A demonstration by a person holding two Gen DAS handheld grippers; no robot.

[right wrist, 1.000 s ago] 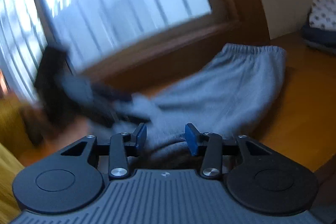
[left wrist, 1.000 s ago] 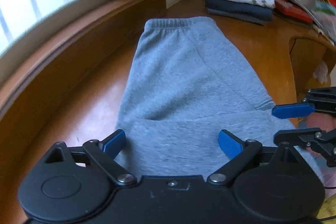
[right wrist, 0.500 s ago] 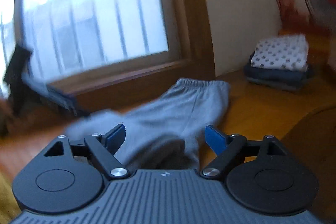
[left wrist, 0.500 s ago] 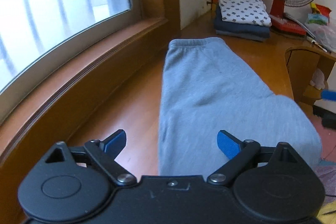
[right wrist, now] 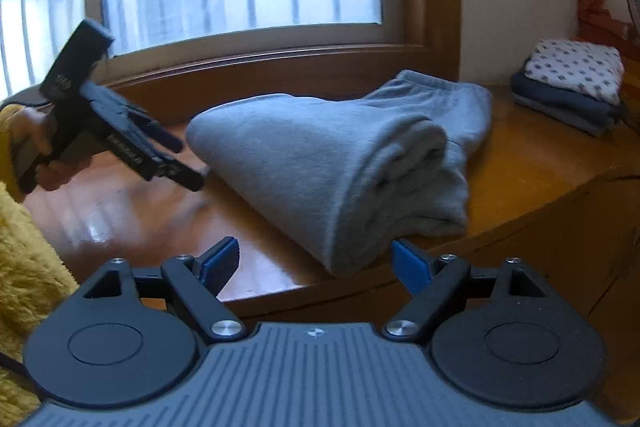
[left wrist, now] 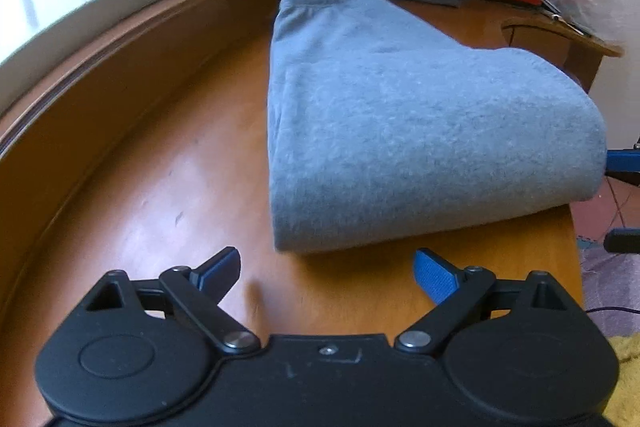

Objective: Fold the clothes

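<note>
1. Since the earlier frame both claws have backed off the grey sweatpants [left wrist: 404, 115], which now lie folded over on the wooden worktop [left wrist: 168, 163].
2. The left claw [left wrist: 326, 277] and right claw [right wrist: 316, 263] both stand wide apart, holding nothing.
3. The fleece looks soft, thick and limp; it should sag and slide on the glossy wood.
4. The rounded fold nearest the claws, pinched at both corners, looks the best hold; the elastic waistband [left wrist: 316, 1] lies at the far end.
</note>
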